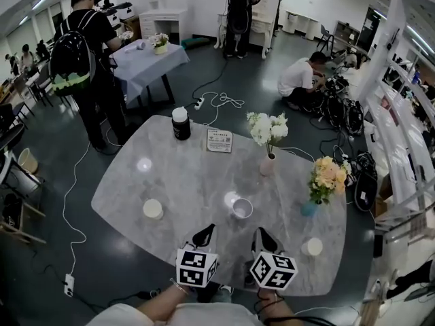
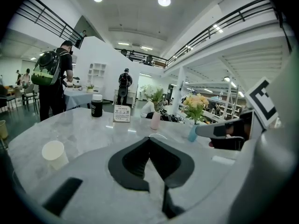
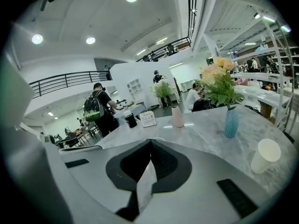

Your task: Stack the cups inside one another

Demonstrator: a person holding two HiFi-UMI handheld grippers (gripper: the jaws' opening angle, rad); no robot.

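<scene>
Three paper cups stand apart on the grey marble table [image 1: 190,182]. A cream cup [image 1: 153,209] [image 2: 54,154] is at the left. An open white cup [image 1: 242,208] stands in the middle, just ahead of both grippers. The third cup [image 1: 312,247] [image 3: 266,155] is at the right near the table edge. My left gripper [image 1: 206,231] [image 2: 149,139] is shut with nothing in it, and so is my right gripper [image 1: 262,233] [image 3: 150,141]. They hover side by side over the near edge of the table, pointing at the middle cup. Its rim [image 2: 158,135] peeks over the left jaws.
A black jar with a white lid [image 1: 181,123] and a small sign card [image 1: 219,140] stand at the far side. A pink vase of white flowers [image 1: 267,165] and a blue vase of yellow flowers [image 1: 310,208] are at the right. People and cables are beyond the table.
</scene>
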